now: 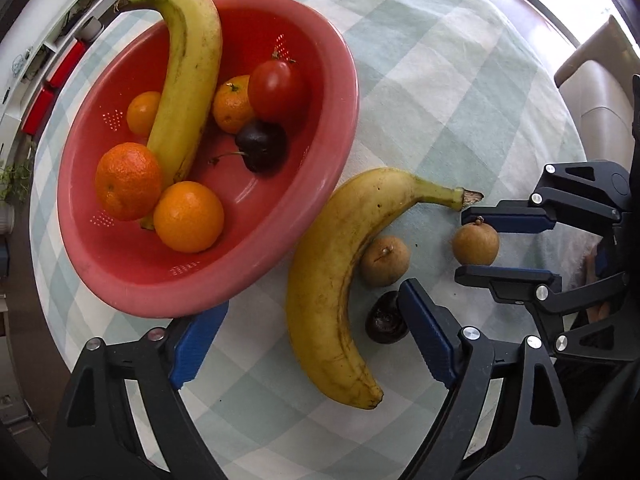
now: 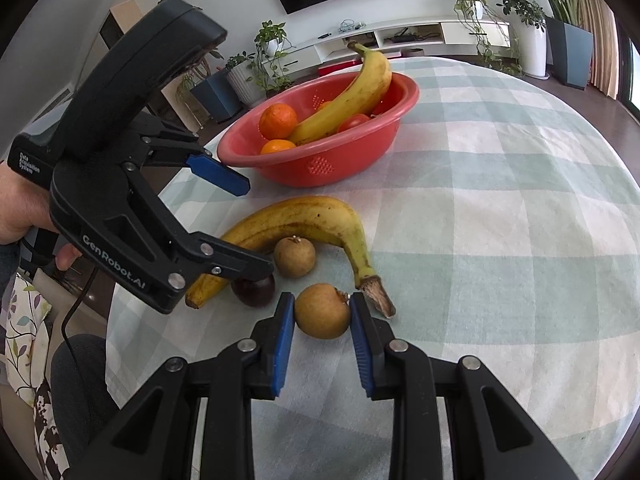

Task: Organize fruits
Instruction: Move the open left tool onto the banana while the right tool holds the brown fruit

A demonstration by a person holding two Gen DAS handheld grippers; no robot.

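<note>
A red bowl [image 1: 304, 208] [image 2: 360, 160] holds a banana [image 1: 188, 80], several oranges, a tomato [image 1: 276, 88] and a dark cherry [image 1: 262, 146]. On the checked cloth lie a second banana [image 1: 332, 280] [image 2: 304, 220], two brown longans [image 1: 385, 261] [image 1: 476, 242] and a dark cherry [image 1: 386, 322] [image 2: 254, 290]. My left gripper [image 1: 312, 332] is open, straddling the loose banana above it. My right gripper [image 2: 322, 312] [image 1: 466, 244] has its fingers around the near longan [image 2: 322, 312], with small gaps on both sides.
The round table's edge curves close on the left in the right wrist view. A chair [image 1: 596, 92] stands beyond the table. Potted plants [image 2: 272, 52] and a white shelf [image 2: 400, 36] line the far wall.
</note>
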